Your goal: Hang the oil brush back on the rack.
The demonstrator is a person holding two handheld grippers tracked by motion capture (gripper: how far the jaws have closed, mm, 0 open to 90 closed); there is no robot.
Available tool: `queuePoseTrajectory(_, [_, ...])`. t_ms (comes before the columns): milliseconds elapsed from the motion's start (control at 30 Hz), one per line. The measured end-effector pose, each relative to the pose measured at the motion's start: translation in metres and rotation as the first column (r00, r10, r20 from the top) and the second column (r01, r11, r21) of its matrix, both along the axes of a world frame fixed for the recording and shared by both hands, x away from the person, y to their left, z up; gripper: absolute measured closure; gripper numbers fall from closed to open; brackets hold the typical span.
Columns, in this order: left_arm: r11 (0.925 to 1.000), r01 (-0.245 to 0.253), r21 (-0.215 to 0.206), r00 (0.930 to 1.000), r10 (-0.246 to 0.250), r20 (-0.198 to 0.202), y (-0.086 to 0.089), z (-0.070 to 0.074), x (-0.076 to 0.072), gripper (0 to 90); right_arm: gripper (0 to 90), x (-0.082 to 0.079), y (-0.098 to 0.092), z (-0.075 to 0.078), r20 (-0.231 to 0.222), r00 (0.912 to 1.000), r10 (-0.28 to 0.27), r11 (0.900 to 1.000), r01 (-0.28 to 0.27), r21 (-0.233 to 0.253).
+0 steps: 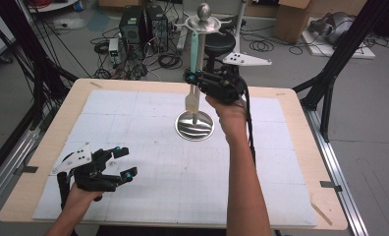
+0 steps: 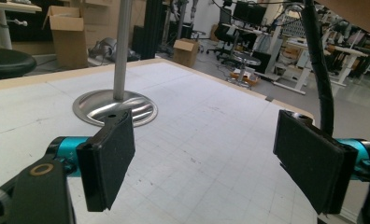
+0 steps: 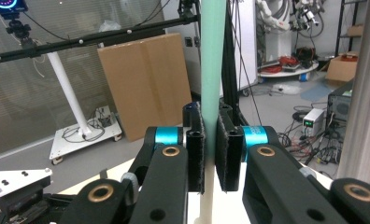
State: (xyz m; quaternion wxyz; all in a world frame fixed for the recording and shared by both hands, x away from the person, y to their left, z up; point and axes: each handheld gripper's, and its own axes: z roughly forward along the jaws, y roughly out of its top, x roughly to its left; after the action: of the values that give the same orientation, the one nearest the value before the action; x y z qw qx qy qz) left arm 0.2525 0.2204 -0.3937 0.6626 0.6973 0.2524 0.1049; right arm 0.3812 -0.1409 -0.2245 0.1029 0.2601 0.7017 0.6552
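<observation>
The left gripper (image 2: 204, 154) hangs with jaws wide apart over the table (image 2: 211, 135); the stand (image 2: 115, 105) sits at eleven o'clock.

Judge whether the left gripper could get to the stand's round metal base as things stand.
Probably yes: the left gripper has open jaws, and bare table lies between it and the base.

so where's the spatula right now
In the high view the spatula hangs upright at the table's far middle, clamped in the right gripper beside the stand, blade just above its round base.
</observation>
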Motion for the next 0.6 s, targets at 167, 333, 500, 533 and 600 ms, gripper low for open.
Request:
queuePoseTrajectory(167, [1.0,-0.001,-0.006,1.0,0.001,-0.003,0.0,0.0,-0.001,21.6,84.3,0.005,0.003,-0.006,-0.01,0.9999,-0.007,1.0,0.007,0.007])
queuePoseTrajectory(333, [1.0,-0.005,-0.001,1.0,0.005,-0.001,0.002,0.0,0.0,21.7,84.3,0.009,0.0,-0.009,-0.027,0.9994,-0.022,1.0,0.022,-0.004])
queuePoseTrajectory(500, [1.0,-0.01,0.0,1.0,0.01,-0.001,0.003,0.0,0.0,22.1,84.3,0.013,-0.003,-0.014,-0.047,0.9976,-0.052,0.999,0.052,-0.002])
queuePoseTrajectory(533, [0.9999,-0.012,-0.002,0.9999,0.012,-0.004,0.004,-0.001,0.0,22.1,84.2,0.013,-0.003,-0.014,-0.045,0.9976,-0.053,0.999,0.053,-0.003])
queuePoseTrajectory(600, [0.9998,-0.02,-0.002,0.9998,0.02,-0.01,0.005,-0.002,0.001,22.1,82.5,0.01,-0.003,-0.013,-0.032,0.9943,-0.101,0.994,0.1,-0.034])
